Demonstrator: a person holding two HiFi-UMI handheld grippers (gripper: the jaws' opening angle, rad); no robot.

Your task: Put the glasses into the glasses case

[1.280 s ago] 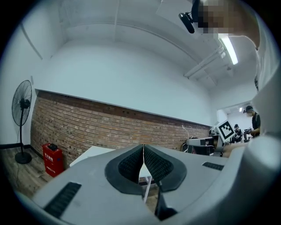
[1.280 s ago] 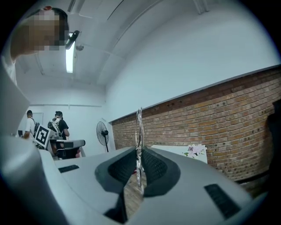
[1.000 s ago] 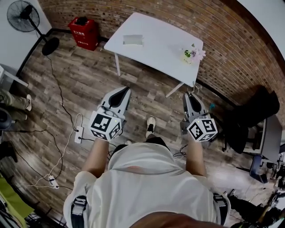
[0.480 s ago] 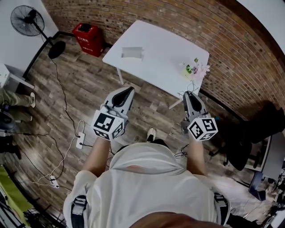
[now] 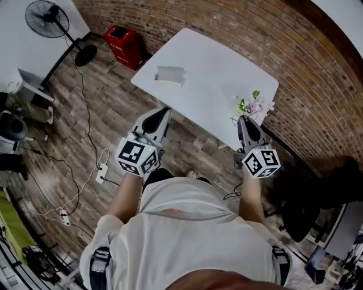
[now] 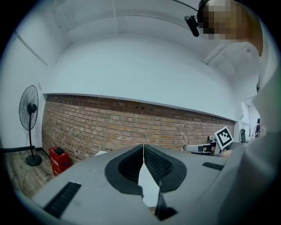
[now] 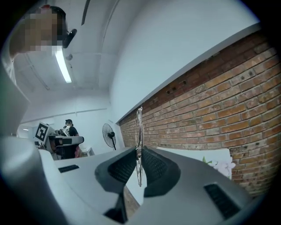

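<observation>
Found the right gripper [image 7: 139, 151] clamped on the thin wire-framed glasses [image 7: 139, 132], held edge-on and upright between the pads, with the frame rising above the jaw tips. Found the left gripper [image 6: 143, 151] with jaws together and nothing between them, carried level beside its partner. Noted the white table [image 5: 221, 62] ahead of both grippers. Located the pale rectangular glasses case [image 5: 170, 74] on it, ahead of the left gripper and well apart from the right; could not tell from here whether open or closed. Noted a small bunch of flowers [image 5: 253, 105] at the table edge, just ahead of the right gripper. Logged a red bin [image 5: 127, 45] and a standing fan [image 5: 48, 17] farther off to the left. Judged the step in hand to be the carry of the glasses to the table, with placing not yet begun. Recommend a light but firm clamp, given a thin frame liable to bend or slip. Recommend steering the right gripper leftward toward the case, clear of the flowers. Recommend steadying or opening the case with the left gripper first, then lowering the glasses flat into it rather than edge-on.
</observation>
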